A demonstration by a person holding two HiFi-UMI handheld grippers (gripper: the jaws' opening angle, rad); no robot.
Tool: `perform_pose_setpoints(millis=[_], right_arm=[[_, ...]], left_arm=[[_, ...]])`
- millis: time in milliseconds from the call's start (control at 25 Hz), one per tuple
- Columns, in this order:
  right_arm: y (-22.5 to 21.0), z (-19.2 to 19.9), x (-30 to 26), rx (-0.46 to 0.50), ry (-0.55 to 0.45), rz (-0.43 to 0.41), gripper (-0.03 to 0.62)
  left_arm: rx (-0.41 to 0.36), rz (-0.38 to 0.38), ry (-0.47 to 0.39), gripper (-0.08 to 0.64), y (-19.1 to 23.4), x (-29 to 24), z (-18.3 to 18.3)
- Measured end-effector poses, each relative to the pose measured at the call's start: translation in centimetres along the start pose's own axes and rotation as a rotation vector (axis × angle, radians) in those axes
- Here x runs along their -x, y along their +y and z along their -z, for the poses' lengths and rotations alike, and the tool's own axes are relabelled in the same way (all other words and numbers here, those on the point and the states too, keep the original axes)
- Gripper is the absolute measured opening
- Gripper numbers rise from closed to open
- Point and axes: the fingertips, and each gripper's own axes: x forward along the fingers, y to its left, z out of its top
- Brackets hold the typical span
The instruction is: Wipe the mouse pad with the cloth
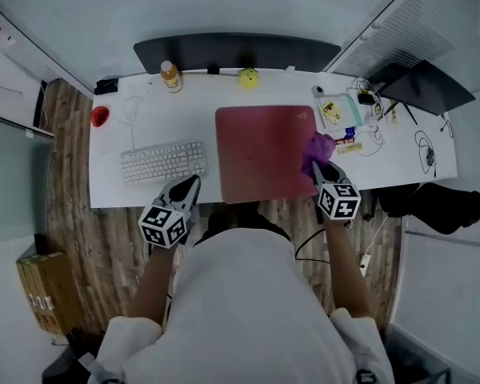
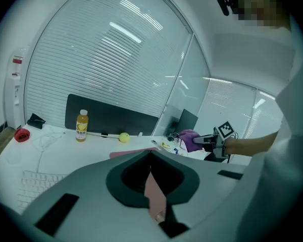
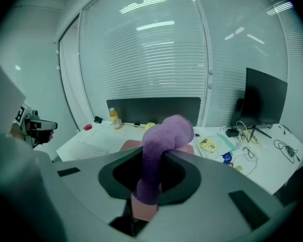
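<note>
Gripping the purple cloth (image 3: 164,150), the fingers of the right gripper (image 1: 320,173) pinch its lower part while the rest stands up and curls over in front of them. The left gripper (image 1: 189,187) has its fingers drawn together on nothing and hangs at the near edge of the white worktop (image 1: 144,126), between the keyboard (image 1: 162,162) and the mouse pad (image 1: 260,154). The dark red pad lies flat mid-worktop, and the cloth sits over its right edge; the right gripper view suggests it is held off the surface, not pressed down. So picking up the cloth looks done. The wiping itself seems hardly begun, with nearly the whole pad left to cover, though nothing on its surface shows what has or has not been wiped.
</note>
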Motion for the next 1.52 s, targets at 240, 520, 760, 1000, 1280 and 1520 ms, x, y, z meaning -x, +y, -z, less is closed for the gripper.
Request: perform_pose_setpoints(millis=[240, 520, 760, 1000, 1280, 1520], right_arm=[[2.9, -0.1, 5.3, -0.006, -0.068, 0.044, 0.083], [2.6, -0.7, 10.1, -0.002, -0.157, 0.094, 0.081], [0.5, -2.3, 12.9, 0.045, -0.249, 0.116, 0.081], [-0.9, -4.6, 14.6, 0.072, -0.292, 0.069, 0.081], [-1.9, -5.1, 15.4, 0.091, -0.310, 0.028, 0.081], [-2.5, -5.3, 15.7, 0.090, -0.321, 0.015, 0.081]], left_arm=[[-0.018, 0.048, -0.042, 0.018, -1.4, 2.5, -1.8], [-0.095, 0.100, -0.057, 0.018, -4.0, 2.2, -3.4], [-0.204, 0.089, -0.100, 0.018, -6.5, 2.6, -6.1], [-0.194, 0.069, -0.136, 0.018, -8.0, 1.6, -7.7], [-0.193, 0.055, -0.167, 0.018, -10.1, 1.0, -8.5], [-0.181, 0.042, -0.174, 0.018, -10.8, 1.0, -8.5]])
